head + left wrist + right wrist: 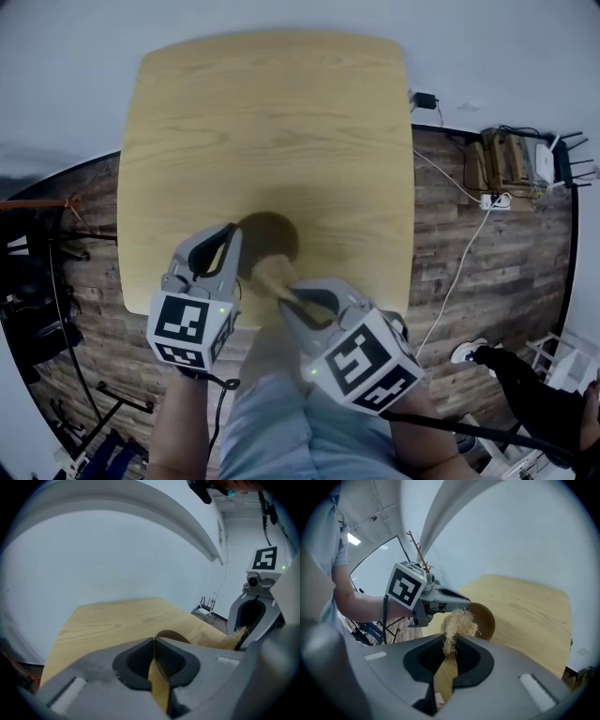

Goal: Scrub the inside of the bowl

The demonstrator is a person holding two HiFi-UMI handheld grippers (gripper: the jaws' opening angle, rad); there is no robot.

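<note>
A small dark-brown wooden bowl (270, 236) stands near the front edge of the light wooden table (272, 122). My left gripper (235, 249) is shut on the bowl's left rim (169, 634). My right gripper (287, 296) is shut on a pale straw-like scrubber (272, 274). The scrubber hangs at the bowl's near rim, just above it. In the right gripper view the scrubber (458, 623) sticks out of the shut jaws, with the bowl (486, 618) behind it and the left gripper (440, 600) on the bowl's left. The left gripper view shows the scrubber (230, 640) beside the right gripper (255, 616).
The table's front edge lies just under both grippers, above the person's lap (281, 412). On the wood floor to the right are a power strip (494, 200) with cables and a crate (502, 155). Black stands (47, 281) crowd the floor on the left.
</note>
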